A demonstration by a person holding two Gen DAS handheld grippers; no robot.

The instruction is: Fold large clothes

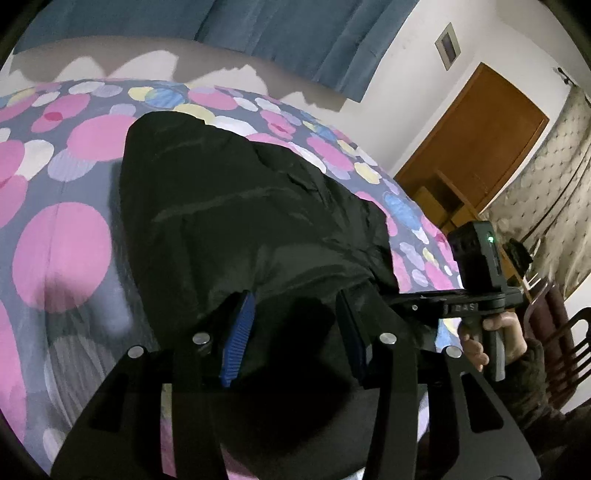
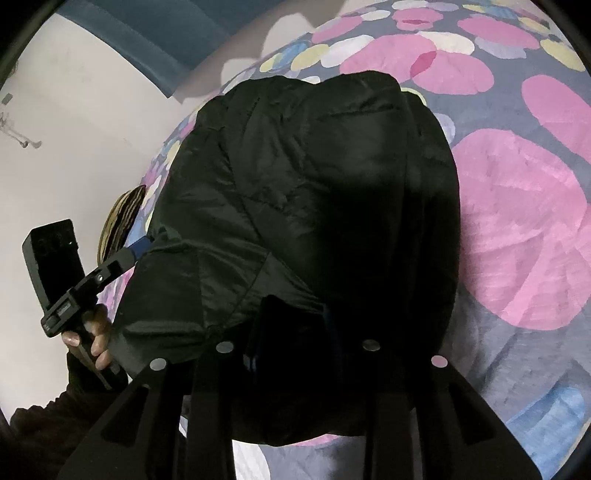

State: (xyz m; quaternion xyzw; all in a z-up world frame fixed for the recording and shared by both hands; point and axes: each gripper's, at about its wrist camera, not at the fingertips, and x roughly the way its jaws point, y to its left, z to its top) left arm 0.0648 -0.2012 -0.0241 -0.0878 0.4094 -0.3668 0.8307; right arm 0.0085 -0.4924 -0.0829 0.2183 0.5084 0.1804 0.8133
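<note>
Lying across a bed under a grey bedspread [image 1: 62,192] printed with pink, white, yellow and blue circles, a large black quilted jacket [image 1: 236,206] of shiny padded fabric fills the middle of both wrist views. It rests on the bedspread, its near edge bunched up toward the cameras.

From the left wrist, the left tool [image 1: 295,325] has its blue ribbed pads [image 1: 238,339] set fairly wide apart, with black jacket fabric lying between them; the cloth is too dark to tell whether the pads actually pinch it. Right of the jacket in this view, the right tool [image 1: 436,306] reaches toward the garment's edge, a bare hand [image 1: 491,339] gripping its handle.

From the right wrist, the right tool's own fingers are buried in shadowed jacket fabric, so I cannot tell its opening or whether it holds anything. Left of the jacket there, the left tool [image 2: 136,251] touches the garment's raised edge.

Beyond the jacket hang blue curtains [image 1: 295,33] against a white wall [image 1: 417,81], and a brown wooden door [image 1: 476,147] stands to the jacket's right.
</note>
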